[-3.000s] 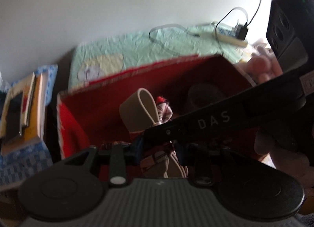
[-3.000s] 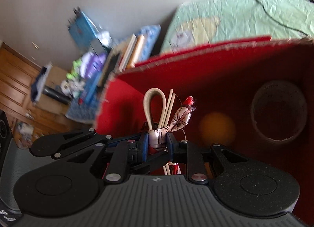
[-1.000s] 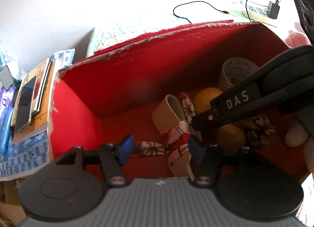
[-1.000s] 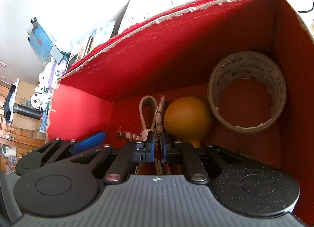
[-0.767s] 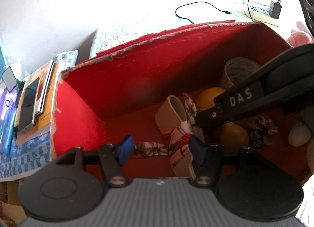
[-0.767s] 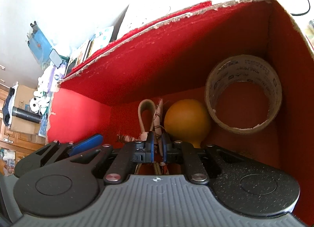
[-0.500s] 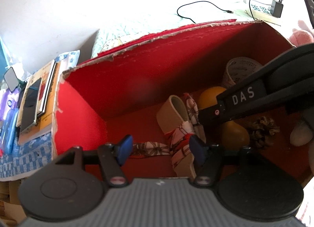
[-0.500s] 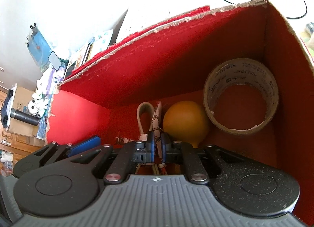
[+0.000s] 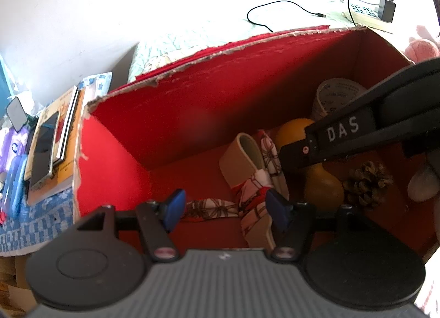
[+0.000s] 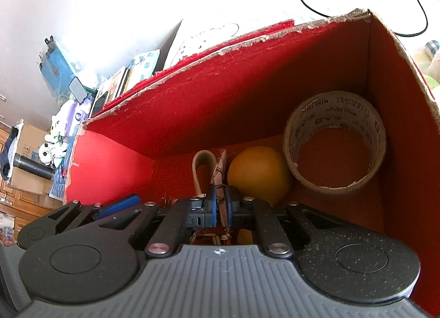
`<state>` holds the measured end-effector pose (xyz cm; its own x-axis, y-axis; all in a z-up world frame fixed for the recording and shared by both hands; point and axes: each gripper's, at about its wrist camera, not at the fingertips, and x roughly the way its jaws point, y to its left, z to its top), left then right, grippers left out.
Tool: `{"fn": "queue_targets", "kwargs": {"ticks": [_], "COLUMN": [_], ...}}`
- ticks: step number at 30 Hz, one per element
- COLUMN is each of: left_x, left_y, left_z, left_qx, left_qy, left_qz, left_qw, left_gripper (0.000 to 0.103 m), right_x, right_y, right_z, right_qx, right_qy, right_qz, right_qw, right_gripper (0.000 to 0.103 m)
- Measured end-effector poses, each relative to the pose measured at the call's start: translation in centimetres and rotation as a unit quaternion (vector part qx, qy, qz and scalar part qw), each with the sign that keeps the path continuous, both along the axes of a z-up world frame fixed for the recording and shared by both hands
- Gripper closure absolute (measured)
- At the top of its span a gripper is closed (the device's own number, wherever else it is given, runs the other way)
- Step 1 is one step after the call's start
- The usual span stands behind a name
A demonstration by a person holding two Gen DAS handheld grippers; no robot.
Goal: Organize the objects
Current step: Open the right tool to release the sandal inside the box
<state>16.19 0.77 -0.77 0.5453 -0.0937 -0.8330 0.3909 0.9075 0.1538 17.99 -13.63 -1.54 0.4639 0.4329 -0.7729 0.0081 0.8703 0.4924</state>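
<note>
A beige strap loop wrapped in a patterned scarf [image 9: 247,169] lies on the floor of the red cardboard box [image 9: 192,114]. My right gripper [image 10: 220,208] is shut on the scarf-wrapped strap [image 10: 202,169]. Its black body marked DAS [image 9: 341,131] reaches in from the right. My left gripper [image 9: 225,206] stands open low in the box; the scarf's tail and the strap's near end lie between its blue pads [image 9: 174,205], untouched. Next to the strap sit an orange ball [image 10: 258,172], a tape roll [image 10: 335,142], a yellow gourd [image 9: 324,188] and a pine cone [image 9: 365,183].
Left of the box, a stack of books with a phone on top [image 9: 52,139] rests on a blue checked cloth. Behind the box, a black cable [image 9: 275,10] and a power strip with a charger [image 9: 368,12] lie on the pale quilt. A pink plush [image 9: 423,48] sits at the right.
Since three seconds ago both grippers have dipped deeper into the box, and the strap has gone from upright to lying on the floor beside the ball. Over the last second almost nothing moved.
</note>
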Motion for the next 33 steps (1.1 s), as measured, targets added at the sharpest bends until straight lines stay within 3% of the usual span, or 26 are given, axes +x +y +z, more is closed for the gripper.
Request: {"fn": "queue_targets", "kwargs": {"ticks": [14,33], "left_x": [0.04,0.21], "left_y": [0.10,0.12], "left_z": [-0.02,0.01], "left_qx": [-0.001,-0.001], "left_qy": [0.001,0.011], "left_qz": [0.001,-0.001], "left_qw": [1.0000,0.9999], "left_gripper": [0.033,0.029], "right_x": [0.15,0.38], "right_y": [-0.40,-0.63], "right_z": [-0.29,-0.57], "right_qx": [0.008,0.021], "right_qy": [0.005,0.017], "right_qz": [0.011,0.019], "right_qw": [1.000,0.999], "right_gripper": [0.094,0.086]}}
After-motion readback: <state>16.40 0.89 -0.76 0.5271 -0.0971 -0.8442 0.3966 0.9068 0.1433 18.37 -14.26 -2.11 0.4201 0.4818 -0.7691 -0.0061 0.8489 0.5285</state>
